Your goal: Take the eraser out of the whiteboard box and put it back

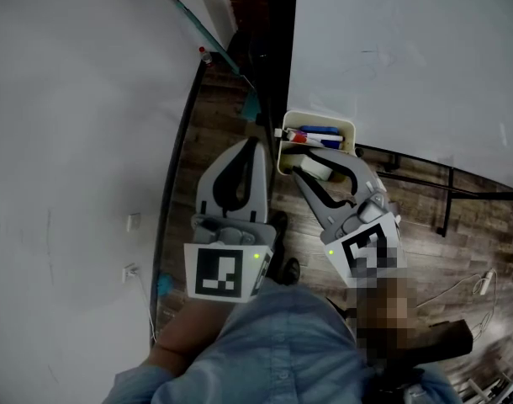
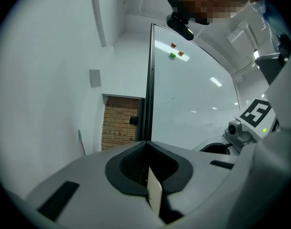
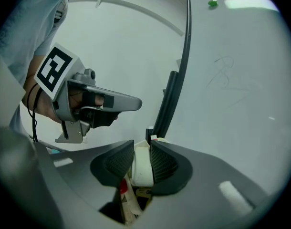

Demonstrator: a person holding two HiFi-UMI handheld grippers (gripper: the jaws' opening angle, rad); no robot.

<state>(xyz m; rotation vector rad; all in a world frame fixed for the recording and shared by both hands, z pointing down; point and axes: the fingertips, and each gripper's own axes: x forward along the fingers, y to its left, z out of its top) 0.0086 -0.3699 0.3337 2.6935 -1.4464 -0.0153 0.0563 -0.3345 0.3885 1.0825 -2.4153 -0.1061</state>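
Here, the eraser (image 1: 314, 168) sits among markers (image 1: 317, 132) in the whiteboard box (image 1: 282, 160).

The whiteboard box (image 1: 283, 160) is cream, with blue and red markers (image 1: 314, 133) inside, and the eraser (image 3: 141, 168) is white. The left gripper (image 1: 256, 144) and right gripper (image 3: 141, 149) are grey with black ribbed fingers (image 3: 118, 162). Their cubes (image 1: 219, 272) bear black-and-white squares. The whiteboard (image 1: 408, 49) is white with red, orange and green magnets (image 2: 172, 55). The floor (image 1: 231, 116) is dark brown planks.
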